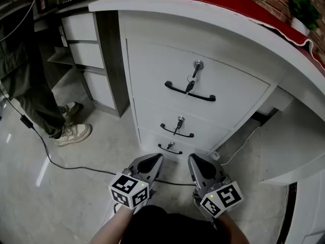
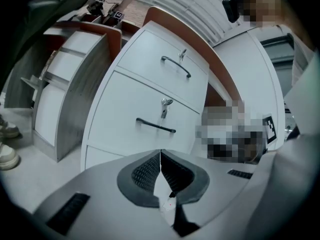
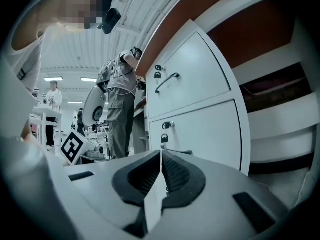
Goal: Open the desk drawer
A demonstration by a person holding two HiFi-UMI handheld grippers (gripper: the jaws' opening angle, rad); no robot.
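A white desk pedestal point(image 1: 152, 70) holds three closed drawers, each with a black handle and a key in its lock. The top handle point(image 1: 189, 92), middle handle point(image 1: 176, 131) and bottom handle point(image 1: 169, 148) sit one below the other. My left gripper point(image 1: 157, 157) and right gripper point(image 1: 193, 158) hang side by side low in front of the bottom drawer, apart from it. Both are shut with nothing between the pads. In the left gripper view the shut jaws point(image 2: 160, 156) point at the middle handle point(image 2: 155, 126). The right gripper point(image 3: 161, 156) faces the middle drawer's lock point(image 3: 165, 126).
A person's legs and shoes point(image 1: 73, 132) stand at the left beside a second grey-and-white drawer unit point(image 1: 94, 50). A black cable point(image 1: 61, 161) runs across the glossy floor. A red cloth point(image 1: 228, 4) covers the desk top. Open knee space lies right of the pedestal.
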